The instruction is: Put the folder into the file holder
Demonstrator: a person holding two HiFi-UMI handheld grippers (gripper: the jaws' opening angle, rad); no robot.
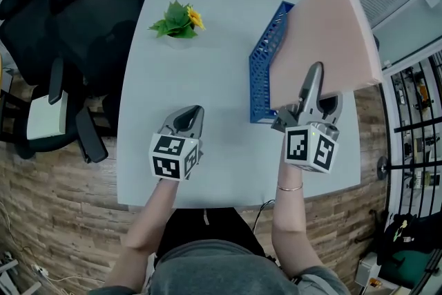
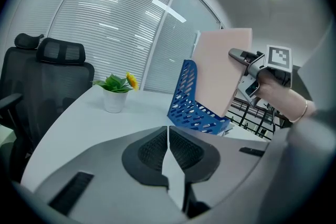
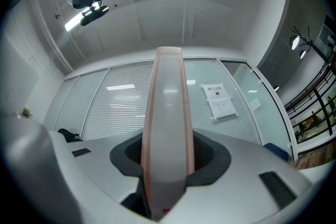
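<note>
Our left gripper [image 1: 188, 121] hangs closed and empty over the near table [image 1: 207, 72]. On the right, our right gripper [image 1: 314, 78] clamps the pink folder [image 1: 331, 31] by its near edge, above the blue file holder [image 1: 264, 59]. The folder seems light, stiff and smooth, so we'd grip it firmly.

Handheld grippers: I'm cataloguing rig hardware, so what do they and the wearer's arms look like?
The left gripper and right gripper are both pale grey, with tapering jaws lined with black textured pads. Each carries a white cube printed with black square markers. The forearms are unsleeved; a thin bangle circles the right wrist.
</note>
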